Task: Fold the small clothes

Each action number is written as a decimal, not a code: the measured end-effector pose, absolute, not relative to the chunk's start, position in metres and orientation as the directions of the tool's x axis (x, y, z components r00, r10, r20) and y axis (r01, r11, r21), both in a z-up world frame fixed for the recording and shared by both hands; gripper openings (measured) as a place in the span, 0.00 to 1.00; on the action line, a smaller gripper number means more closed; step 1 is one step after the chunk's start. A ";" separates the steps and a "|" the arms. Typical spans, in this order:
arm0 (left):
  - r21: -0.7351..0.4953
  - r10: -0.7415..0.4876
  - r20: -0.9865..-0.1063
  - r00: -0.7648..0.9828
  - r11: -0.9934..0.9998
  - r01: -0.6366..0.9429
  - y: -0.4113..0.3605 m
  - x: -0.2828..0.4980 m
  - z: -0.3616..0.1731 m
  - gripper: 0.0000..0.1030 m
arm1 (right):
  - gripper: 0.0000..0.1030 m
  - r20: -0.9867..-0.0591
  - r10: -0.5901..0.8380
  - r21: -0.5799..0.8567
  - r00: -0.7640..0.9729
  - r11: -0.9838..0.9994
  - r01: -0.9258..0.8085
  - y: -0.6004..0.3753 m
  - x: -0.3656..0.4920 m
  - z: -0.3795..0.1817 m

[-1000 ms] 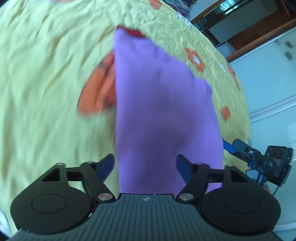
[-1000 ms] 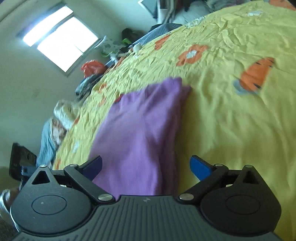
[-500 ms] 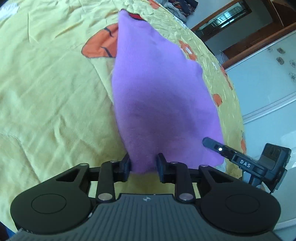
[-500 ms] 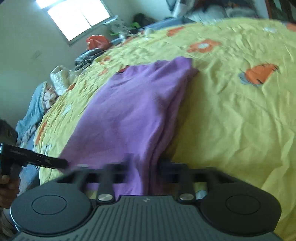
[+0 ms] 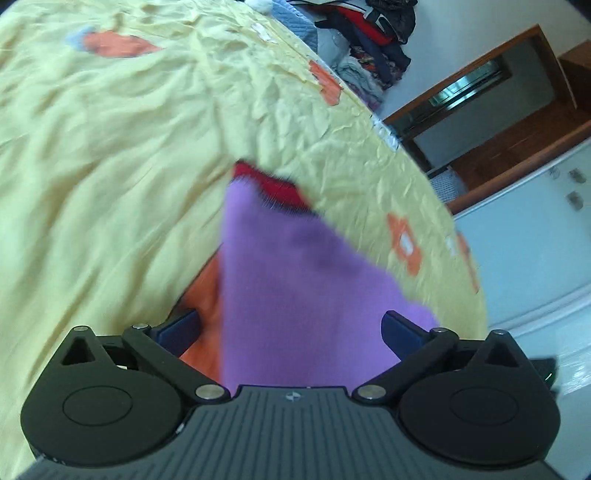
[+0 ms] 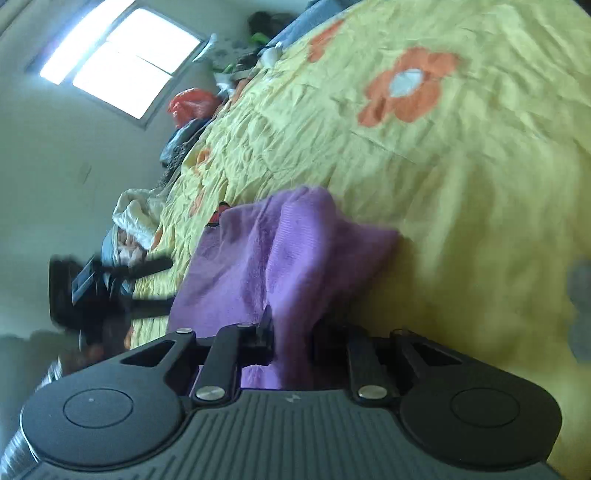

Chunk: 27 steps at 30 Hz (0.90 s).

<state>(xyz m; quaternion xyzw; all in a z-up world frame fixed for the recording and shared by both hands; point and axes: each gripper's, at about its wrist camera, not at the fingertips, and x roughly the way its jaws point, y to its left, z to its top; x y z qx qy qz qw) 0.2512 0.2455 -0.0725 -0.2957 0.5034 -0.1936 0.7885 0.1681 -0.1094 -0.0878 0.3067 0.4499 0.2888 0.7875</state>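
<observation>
**Purple garment on a yellow bedspread, held by one gripper**

Purple garment point(image 5: 295, 295) lies on a crumpled yellow bedspread point(image 5: 110, 184) printed with orange flowers; a red trim point(image 5: 273, 182) shows at its far end. One garment is being handled. The bedspread covers a bed that fills most of both views. Beyond its far edge, the left wrist view shows one heap of dark clothes point(image 5: 373, 33), a wooden door frame point(image 5: 491, 85) and a pale cabinet point(image 5: 535, 229). The right wrist view shows one bright window point(image 6: 122, 62) in a pale wall, with clutter, including an orange bag point(image 6: 192, 105), along the bed's far edge.

Left gripper point(image 5: 290, 330): fingers spread wide apart, holding nothing, with the near end of the garment lying between and below them.

Right gripper point(image 6: 291, 338): fingers drawn together, pinching a bunched fold of the garment at its near edge; the cloth rises in a hump ahead of them. The left gripper point(image 6: 147, 286) appears blurred at the garment's far side in the right wrist view.
</observation>
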 end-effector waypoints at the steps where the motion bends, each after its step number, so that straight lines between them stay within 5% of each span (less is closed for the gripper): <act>1: -0.652 -0.601 -0.699 0.388 0.758 -0.001 0.242 0.257 -0.073 0.36 | 0.16 -0.539 0.717 0.718 0.441 0.665 -0.204 -0.107 0.168 -0.082; 2: -0.622 -0.580 -0.726 0.369 0.783 0.005 0.234 0.262 -0.073 0.11 | 0.15 -0.542 0.703 0.694 0.460 0.684 -0.226 -0.106 0.166 -0.074; 3: -0.598 -0.580 -0.723 0.374 0.797 0.081 0.226 0.264 -0.069 0.08 | 0.15 -0.535 0.695 0.676 0.479 0.693 -0.250 -0.106 0.164 -0.066; 5: -0.525 -0.553 -0.734 0.395 0.830 0.185 0.210 0.267 -0.058 0.08 | 0.15 -0.521 0.678 0.645 0.518 0.710 -0.281 -0.109 0.166 -0.050; 11: -0.559 -0.565 -0.642 0.518 0.808 0.187 0.205 0.313 -0.043 0.10 | 0.19 -0.549 0.587 0.559 0.595 0.787 -0.261 -0.127 0.215 -0.032; 12: -0.532 -0.532 -0.660 0.531 0.829 0.169 0.205 0.323 -0.047 0.11 | 0.37 -0.597 0.546 0.520 0.588 0.821 -0.236 -0.127 0.225 -0.039; 13: -0.496 -0.481 -0.699 0.529 0.859 0.126 0.207 0.332 -0.053 0.11 | 0.70 -0.662 0.465 0.450 0.589 0.874 -0.184 -0.127 0.231 -0.042; 15: -0.506 -0.459 -0.737 0.496 0.862 0.045 0.219 0.337 -0.058 0.51 | 0.75 -0.668 0.400 0.405 0.628 0.903 -0.144 -0.137 0.217 -0.035; 16: -0.549 -0.493 -0.696 0.522 0.834 0.056 0.227 0.324 -0.054 0.59 | 0.74 -0.632 0.454 0.444 0.628 0.876 -0.186 -0.146 0.202 -0.030; 18: -0.575 -0.542 -0.638 0.547 0.808 0.131 0.238 0.291 -0.041 0.93 | 0.74 -0.622 0.474 0.457 0.623 0.866 -0.204 -0.156 0.168 -0.025; 22: -0.691 -0.670 -0.569 0.477 0.704 0.164 0.245 0.233 -0.044 0.98 | 0.74 -0.612 0.530 0.523 0.587 0.828 -0.203 -0.158 0.107 -0.042; 27: -0.579 -0.567 -0.628 0.532 0.798 0.167 0.227 0.248 -0.055 1.00 | 0.78 -0.604 0.538 0.516 0.587 0.826 -0.226 -0.131 0.080 -0.060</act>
